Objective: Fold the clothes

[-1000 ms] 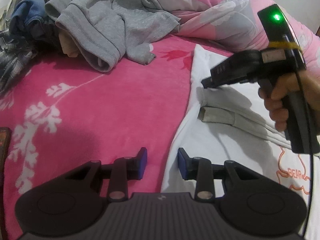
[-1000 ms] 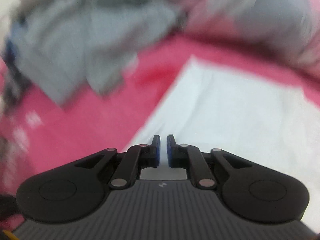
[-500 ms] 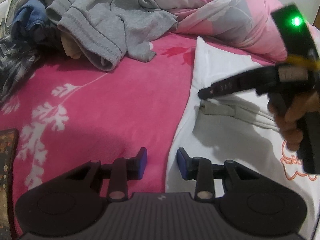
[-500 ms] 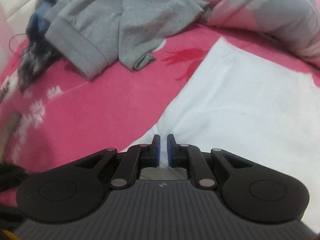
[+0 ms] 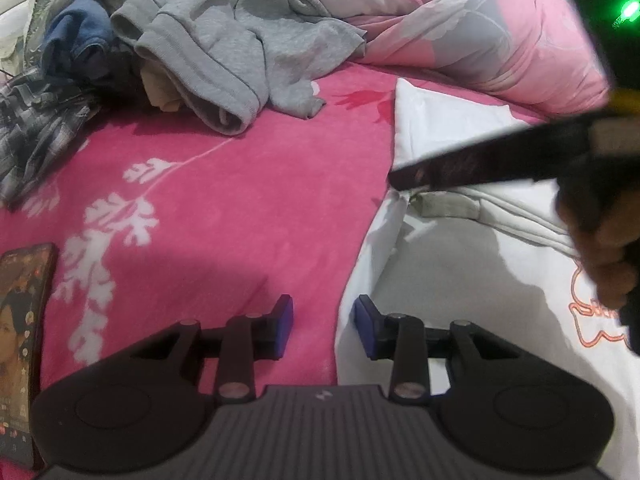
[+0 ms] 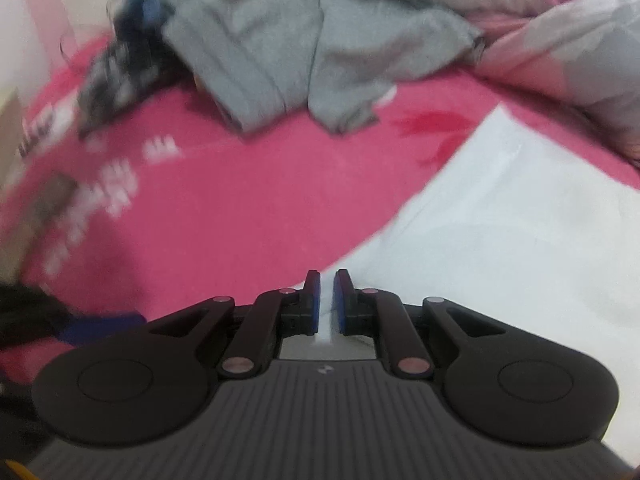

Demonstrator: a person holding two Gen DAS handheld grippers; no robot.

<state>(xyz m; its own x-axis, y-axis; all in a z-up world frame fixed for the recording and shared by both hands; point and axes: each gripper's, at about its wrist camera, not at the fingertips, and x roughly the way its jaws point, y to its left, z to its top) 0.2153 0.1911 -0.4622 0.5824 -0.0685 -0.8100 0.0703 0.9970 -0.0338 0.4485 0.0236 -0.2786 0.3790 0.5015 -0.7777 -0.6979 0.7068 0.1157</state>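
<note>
White garment (image 5: 472, 272): lies spread on the bed (image 5: 240, 208), toward its right side, its left edge running down the pink cover; orange print near its right edge.
Handling: I judge it light, limp and non-fragile; it will drape and drag rather than hold shape, and thin cloth may slip from a shallow pinch.
Where to take hold: I would grip a hem or corner, bunching a doubled layer between the pads.
Right tool (image 6: 327, 300): clenched on a fold of the white cloth, seen pinched between its pads.
Left tool (image 5: 323, 326): released, nothing between the pads, poised over the garment's left edge.
Count, garments: one white; one grey sweatshirt (image 5: 240, 40), one blue item (image 5: 76, 40) and one checked item (image 5: 36, 120) heaped at the far left.
Count, other: one phone (image 5: 24, 344) at the near left edge; one quilt (image 5: 500, 32).
</note>
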